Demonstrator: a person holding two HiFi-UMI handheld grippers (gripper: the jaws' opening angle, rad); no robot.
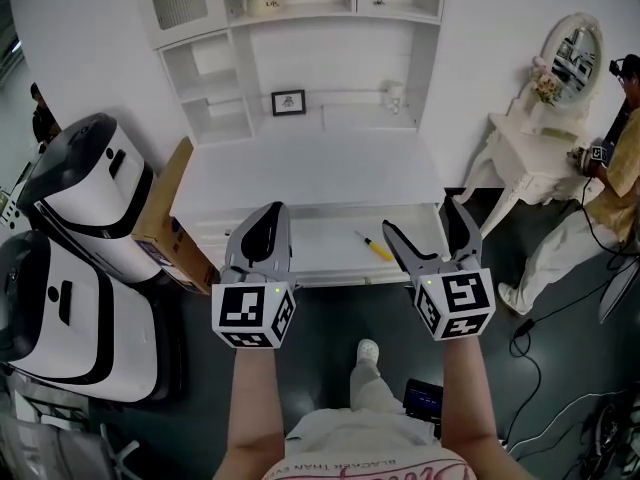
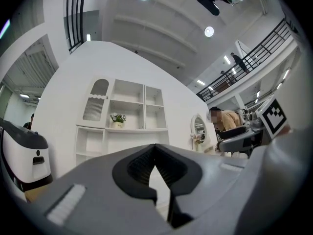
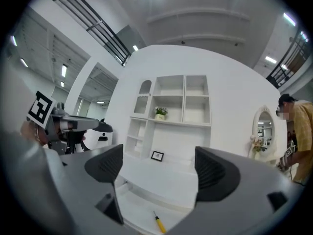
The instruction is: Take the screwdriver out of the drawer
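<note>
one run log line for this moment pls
phase: pre-grasp | left hand-held gripper: shut, empty | right hand-held gripper: open, empty | yellow-handled screwdriver: lying in open white drawer, untouched

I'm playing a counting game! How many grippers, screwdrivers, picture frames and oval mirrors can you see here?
grippers: 2 (left gripper, right gripper)
screwdriver: 1
picture frame: 1
oval mirror: 1
Total: 5
</note>
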